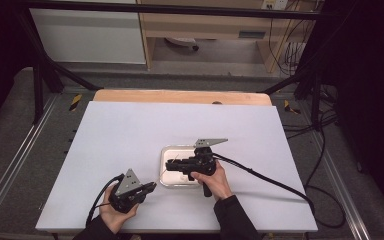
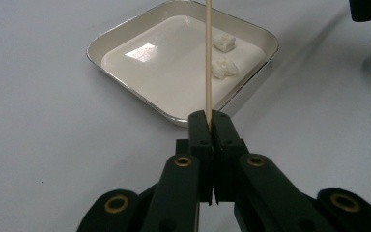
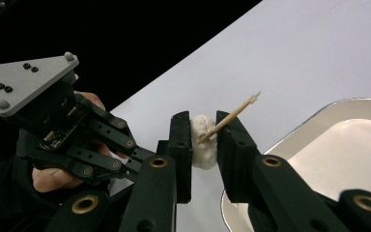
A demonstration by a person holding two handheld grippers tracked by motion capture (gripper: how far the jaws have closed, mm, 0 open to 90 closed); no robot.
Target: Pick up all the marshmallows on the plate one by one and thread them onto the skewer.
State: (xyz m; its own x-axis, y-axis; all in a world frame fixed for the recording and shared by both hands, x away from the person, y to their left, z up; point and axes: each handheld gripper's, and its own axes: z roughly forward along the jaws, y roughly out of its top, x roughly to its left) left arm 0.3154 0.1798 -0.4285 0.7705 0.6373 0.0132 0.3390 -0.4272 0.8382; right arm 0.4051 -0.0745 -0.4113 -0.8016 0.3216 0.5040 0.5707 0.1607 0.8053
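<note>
pale grey table [image 1: 130,135] showing no pattern, silver tray [image 2: 125,36] gleaming with cream-white floor, white lumps [image 2: 222,67] sitting in it, tan wooden skewer [image 2: 207,58], black left gripper [image 2: 211,126], black right gripper [image 3: 204,137] squeezing white lump [image 3: 203,142]

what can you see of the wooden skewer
The wooden skewer is a thin, pale, straight stick. The left gripper is shut on one end. The other end, slightly frayed, pokes through a white lump pinched in the right gripper, beside the tray.
</note>
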